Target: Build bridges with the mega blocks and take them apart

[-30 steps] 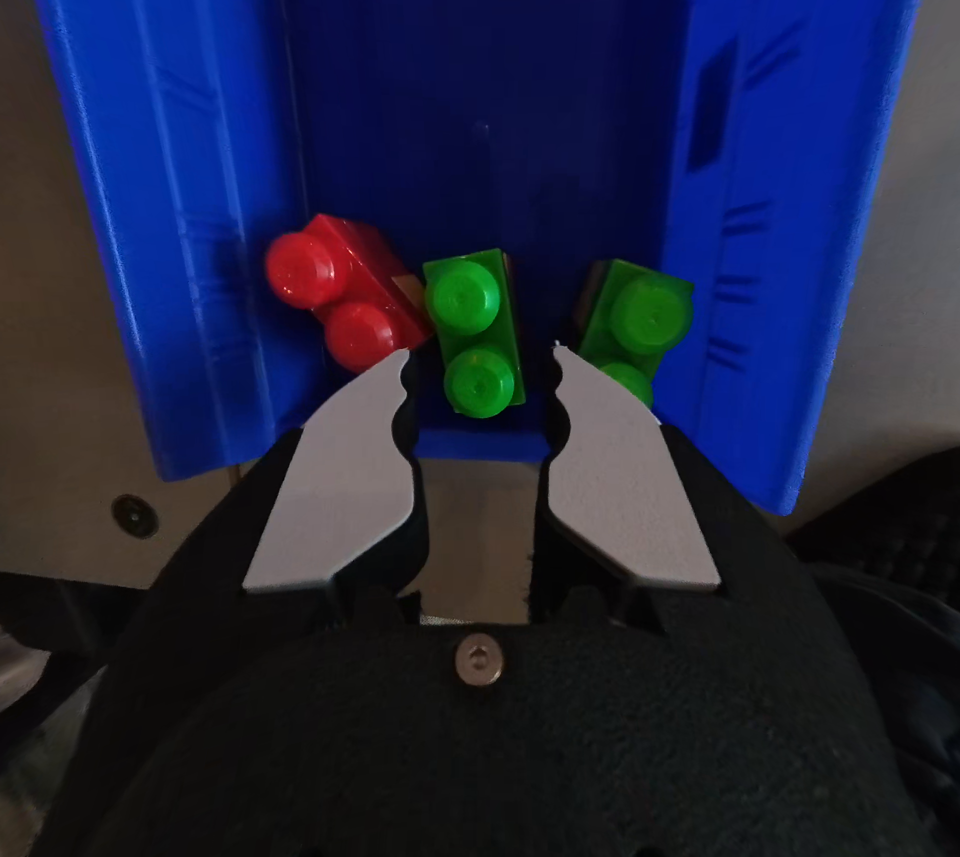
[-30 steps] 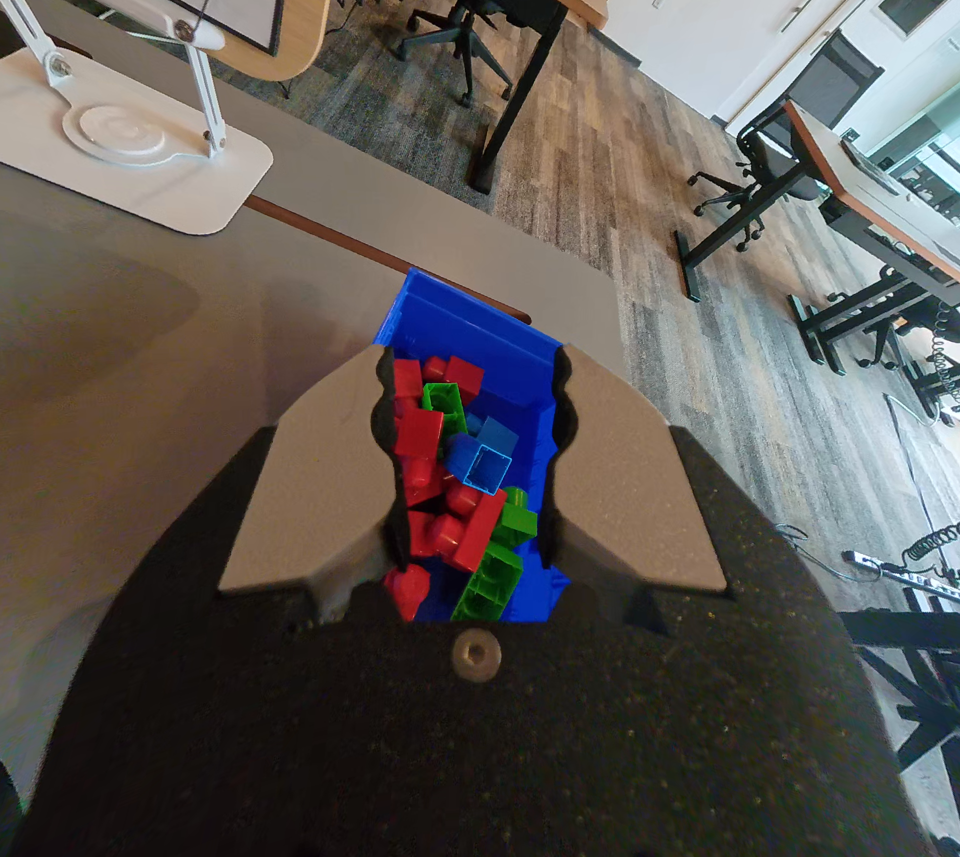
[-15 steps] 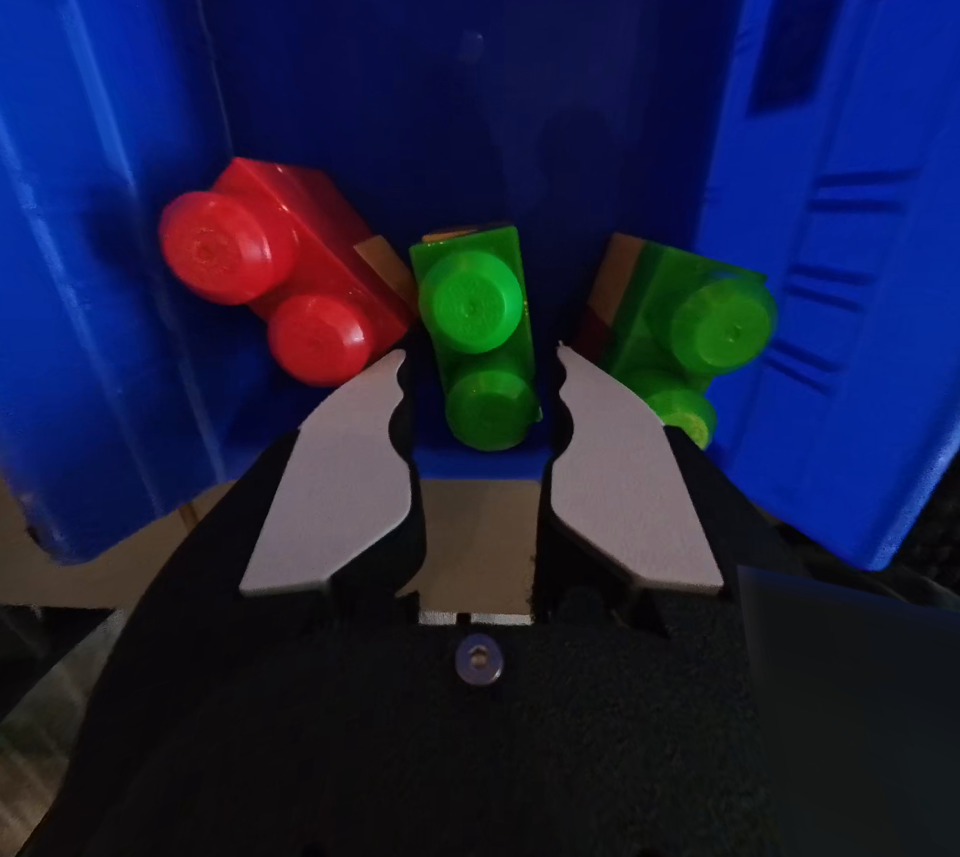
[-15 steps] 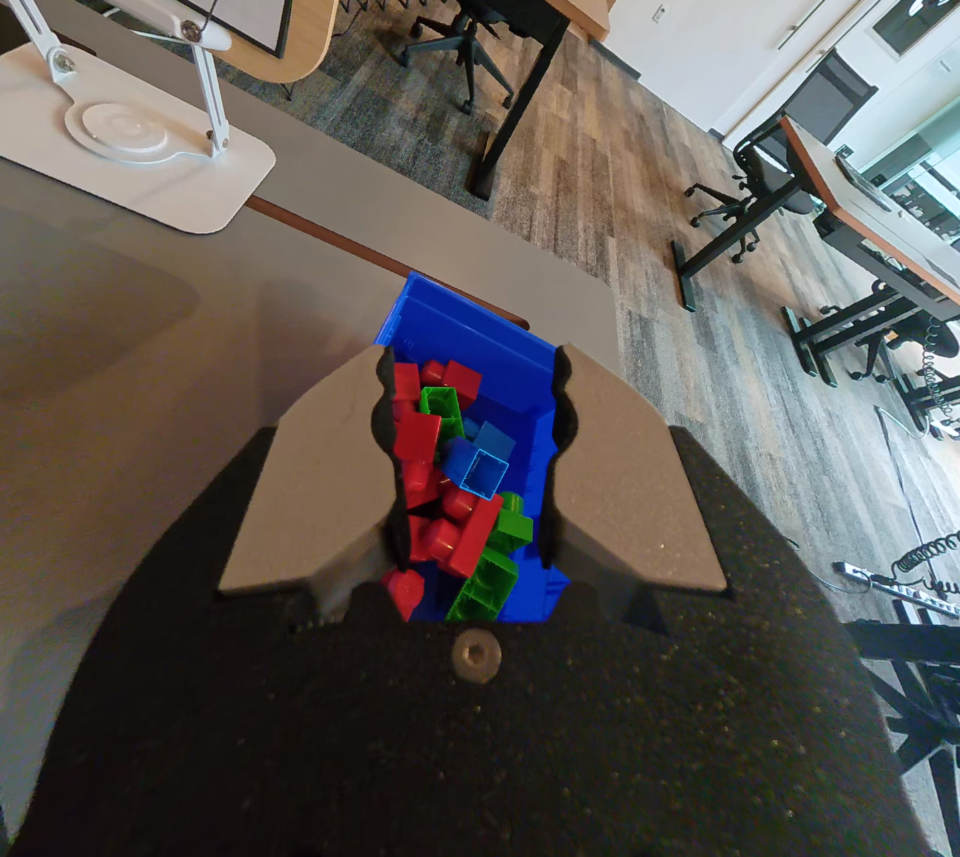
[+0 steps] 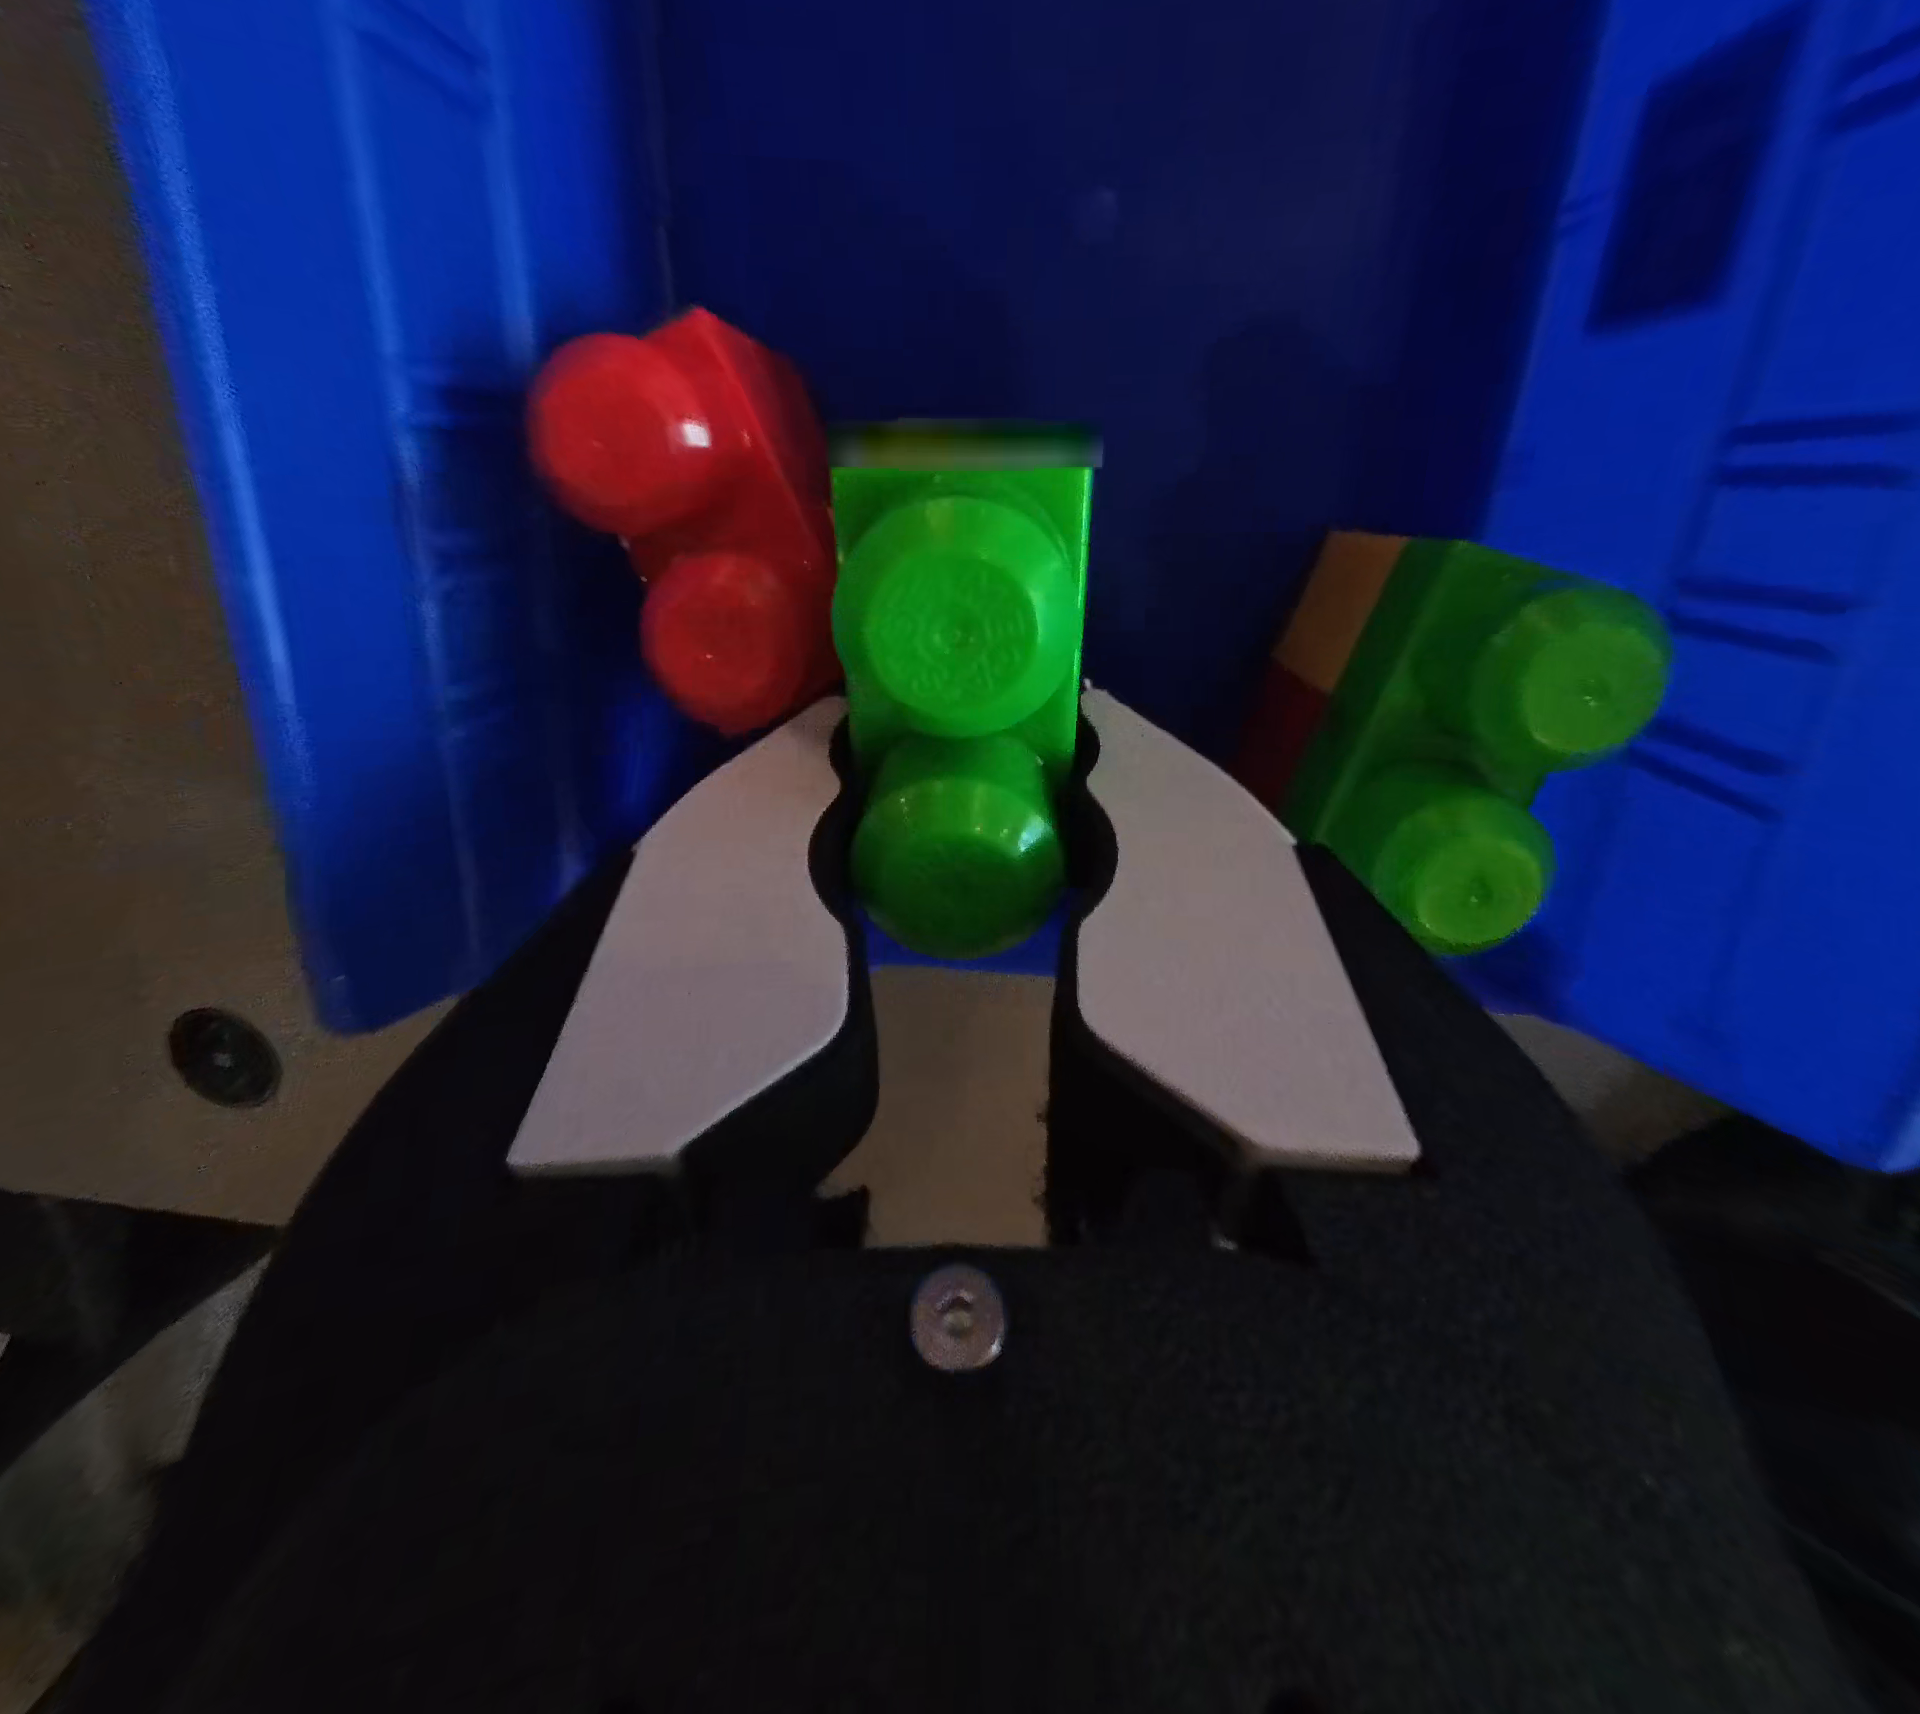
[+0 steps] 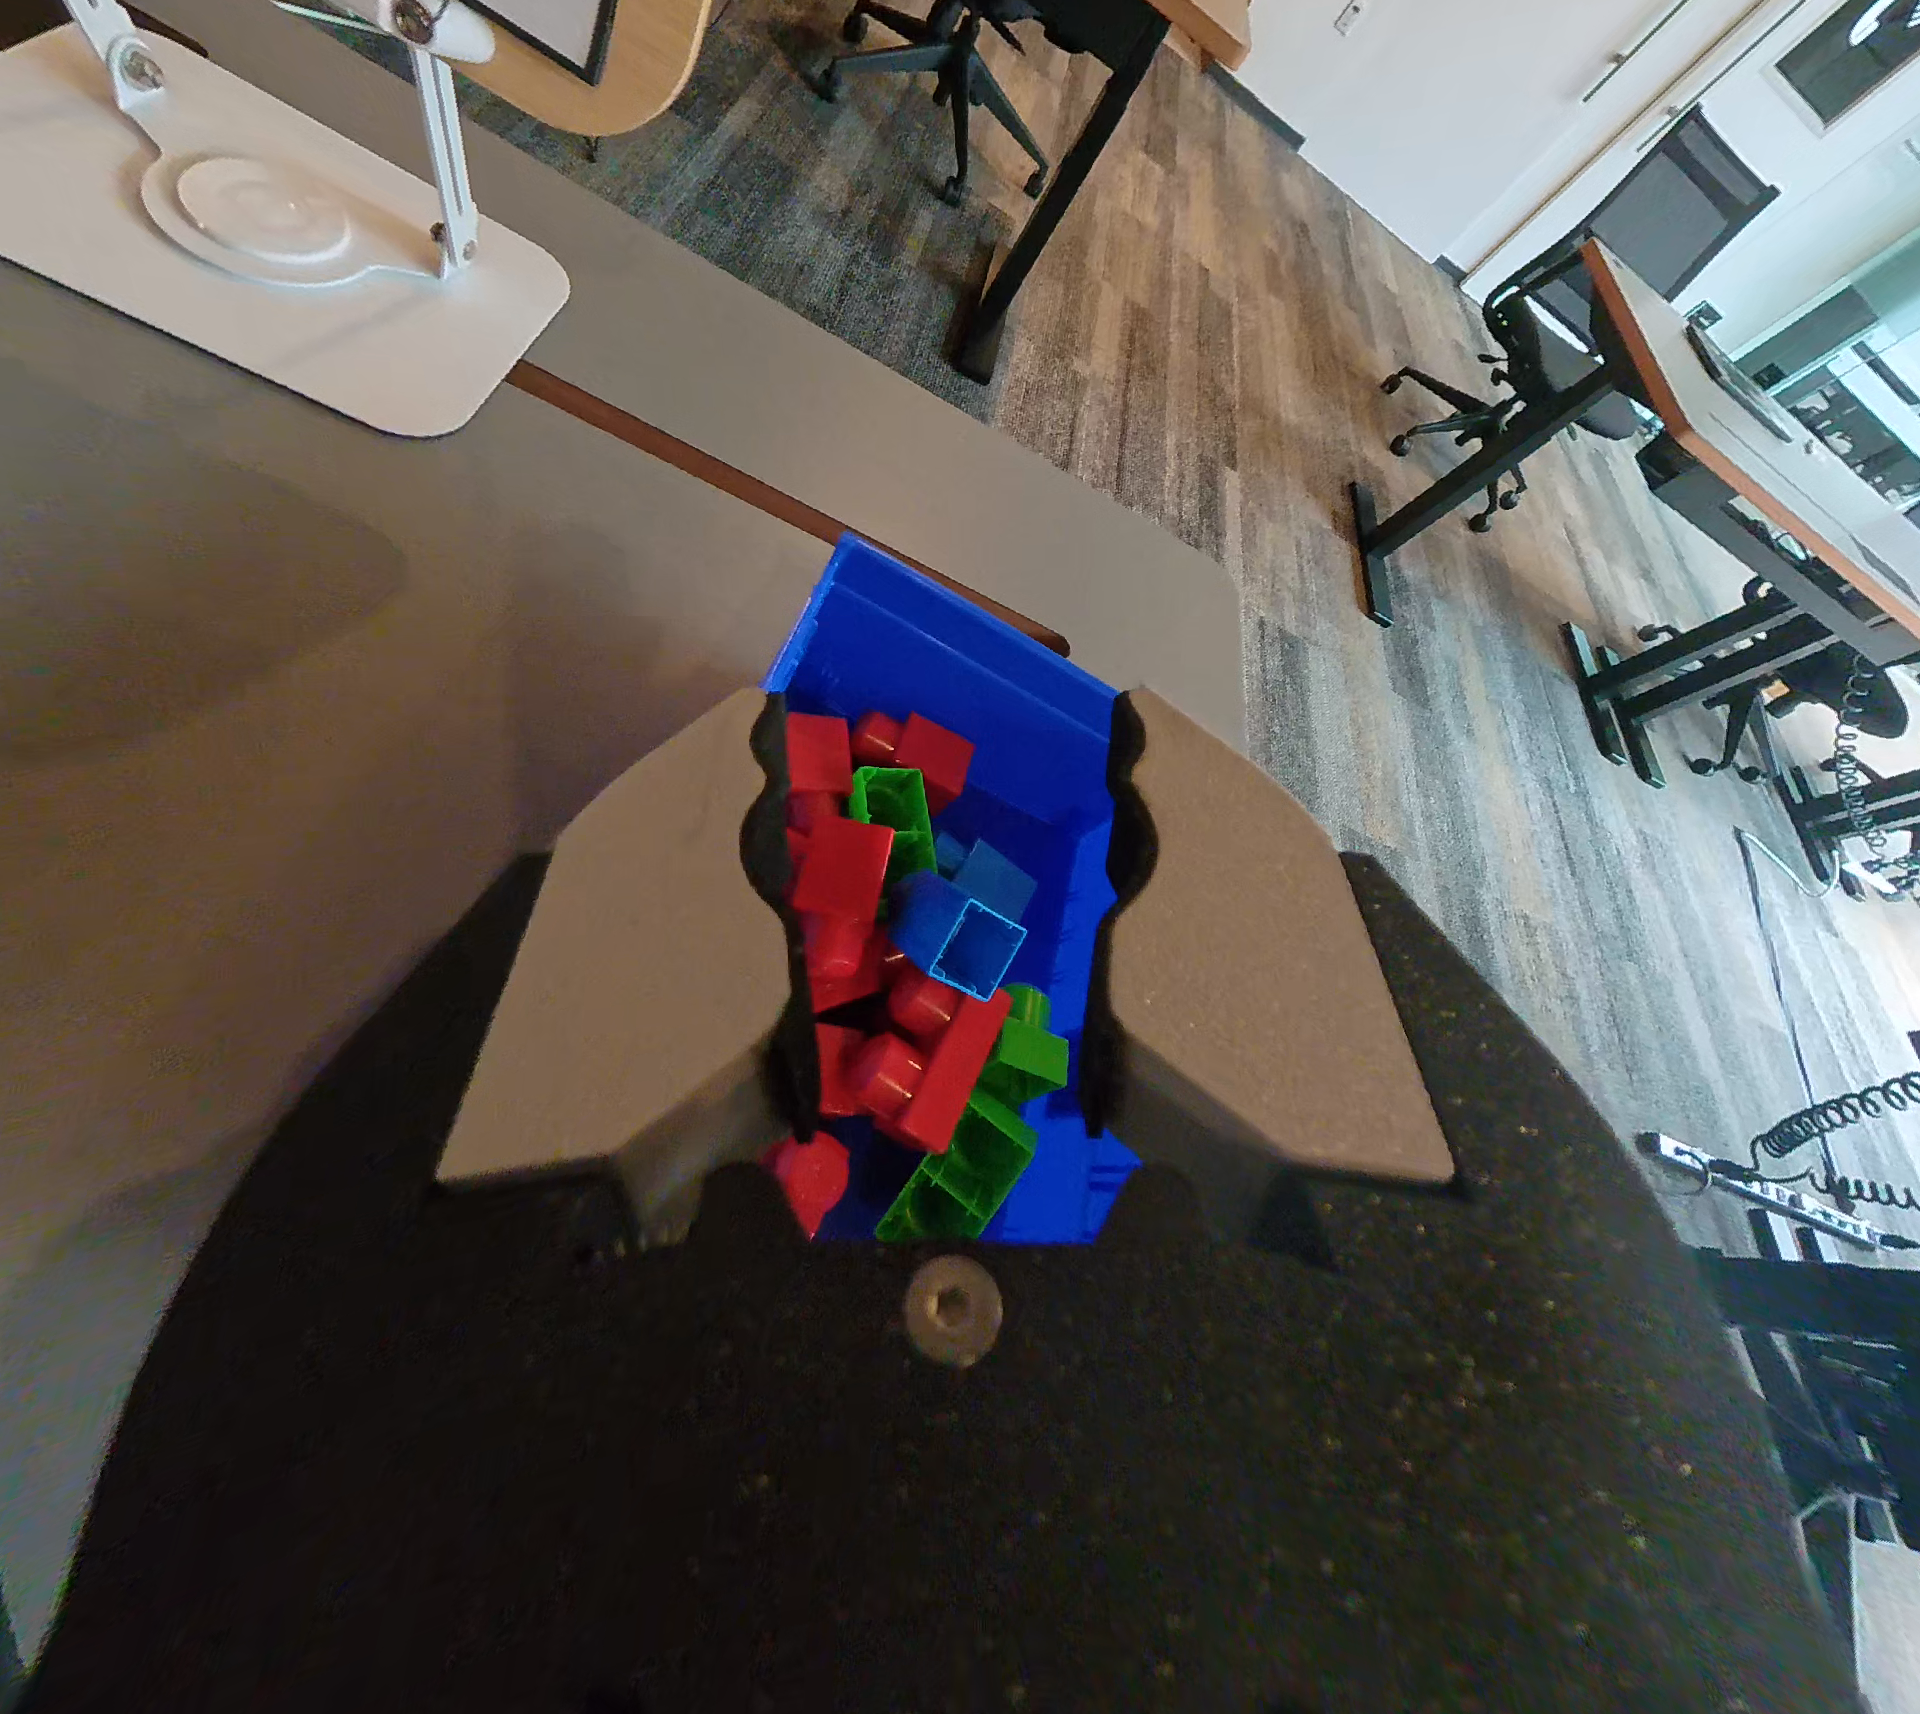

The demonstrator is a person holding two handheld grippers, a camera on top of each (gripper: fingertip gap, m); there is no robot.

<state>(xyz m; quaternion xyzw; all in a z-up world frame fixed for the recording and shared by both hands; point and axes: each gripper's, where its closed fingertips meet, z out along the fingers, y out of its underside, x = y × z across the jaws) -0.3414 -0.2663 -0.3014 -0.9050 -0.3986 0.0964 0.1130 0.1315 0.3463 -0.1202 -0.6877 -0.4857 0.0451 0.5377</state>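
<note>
Green block [image 5: 961, 625] sits clamped in your left hand-held gripper [image 5: 961, 817], inside a blue bin [image 5: 1039, 106].
Right view: your right hand-held gripper [image 6: 945, 916] hovers wide and empty over a second bin [image 6: 966, 677] of blocks on the counter [image 6: 312, 781]; no bridge shows yet.

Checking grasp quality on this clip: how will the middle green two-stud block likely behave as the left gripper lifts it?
The middle green block looks like rigid moulded plastic, so it should hold shape. The left gripper has fingers on either side near its lower stud; glossy, rounded surfaces may let it slip or pivot. It appears to sit against the red block, which may shift.
</note>
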